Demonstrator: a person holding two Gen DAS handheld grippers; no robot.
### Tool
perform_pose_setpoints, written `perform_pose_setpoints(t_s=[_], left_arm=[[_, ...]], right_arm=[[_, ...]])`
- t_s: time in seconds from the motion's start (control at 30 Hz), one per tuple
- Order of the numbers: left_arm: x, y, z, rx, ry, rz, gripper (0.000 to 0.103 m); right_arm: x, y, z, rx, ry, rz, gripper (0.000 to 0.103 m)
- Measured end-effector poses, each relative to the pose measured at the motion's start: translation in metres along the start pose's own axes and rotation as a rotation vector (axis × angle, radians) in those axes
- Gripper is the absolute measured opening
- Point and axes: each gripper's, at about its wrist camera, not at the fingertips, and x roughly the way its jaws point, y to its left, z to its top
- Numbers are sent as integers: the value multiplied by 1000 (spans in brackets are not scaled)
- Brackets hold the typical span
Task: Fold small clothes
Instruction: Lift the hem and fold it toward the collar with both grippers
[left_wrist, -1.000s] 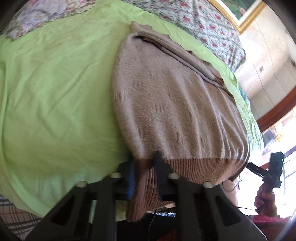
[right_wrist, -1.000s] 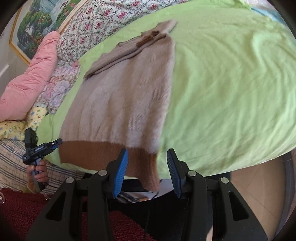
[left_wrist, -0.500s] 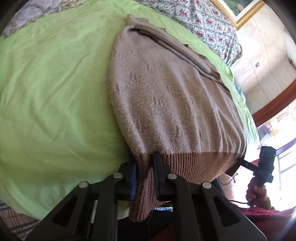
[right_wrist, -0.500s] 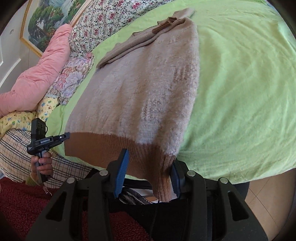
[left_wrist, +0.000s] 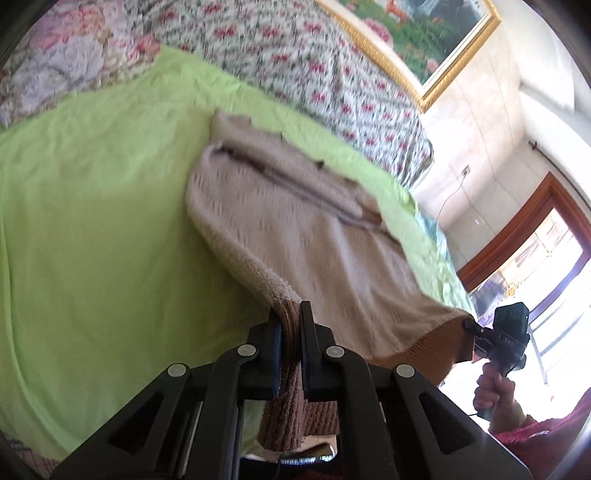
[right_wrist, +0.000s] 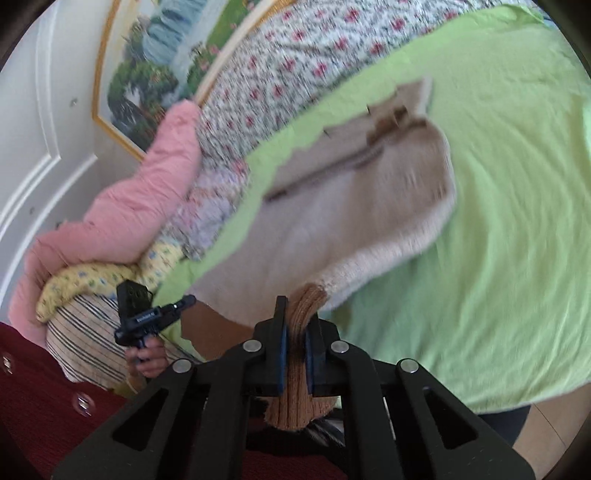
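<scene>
Bedroom: bed under a green sheet, floral pillows against the far wall. Beige sweater, spread ahead of both grippers, near hem lifted. Left gripper: clamped on one brown-ribbed hem corner. Right gripper: clamped on the other.

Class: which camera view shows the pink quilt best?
The right wrist view: the pink quilt lies piled at the bed's head, left of the sweater. The left wrist view shows none of it, only flowered bedding.
</scene>
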Motion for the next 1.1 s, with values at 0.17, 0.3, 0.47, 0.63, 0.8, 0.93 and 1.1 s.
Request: perform_pose_setpoints(t_s=[0.17, 0.3, 0.47, 0.63, 0.8, 0.93, 1.1], left_arm=[[0, 0, 37, -4, -75, -18, 6], [13, -1, 76, -4, -139, -14, 6], [45, -5, 140, -4, -201, 17, 6], [89, -10, 205, 29, -214, 41, 6], [153, -8, 256, 66, -170, 100, 6], [209, 5, 281, 64, -121, 156, 6], [264, 33, 298, 28, -76, 219, 6]], right_arm=[[-3, 6, 27, 3, -60, 36, 8], [3, -2, 59, 12, -107, 33, 8], [27, -14, 121, 2, -166, 3, 8], [56, -34, 181, 9, -198, -56, 8], [88, -65, 237, 35, -227, -125, 8], [117, -91, 265, 70, -222, -215, 8], [154, -127, 289, 105, -179, -297, 8]])
